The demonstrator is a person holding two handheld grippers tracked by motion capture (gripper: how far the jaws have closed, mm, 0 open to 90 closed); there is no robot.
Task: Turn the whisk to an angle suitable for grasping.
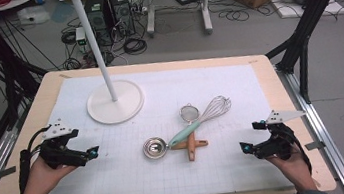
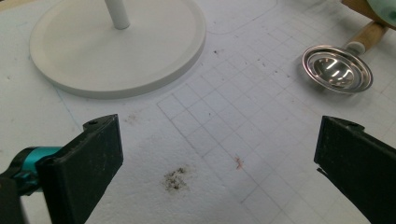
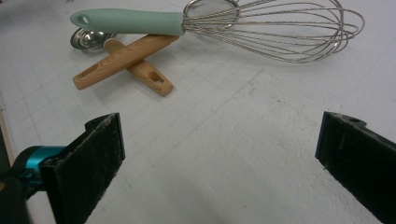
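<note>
Whisk [image 3: 224, 25] lies ahead of the open right hand-held gripper [image 3: 219, 154].

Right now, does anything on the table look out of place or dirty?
Yes. The whisk, the small strainer and the metal scoop lie crossed in a heap, handles overlapping. Also, a dark crumbly smudge marks the white mat near the left gripper.

Wooden bench [image 1: 37, 120] under a white gridded mat [image 1: 219, 90]. On the mat: round white stand base [image 1: 115, 102] at ten o'clock; dead centre, whisk [image 1: 203, 118], small strainer [image 1: 189, 112], metal scoop [image 1: 154, 147], crossed wooden handles [image 1: 192, 145].
</note>
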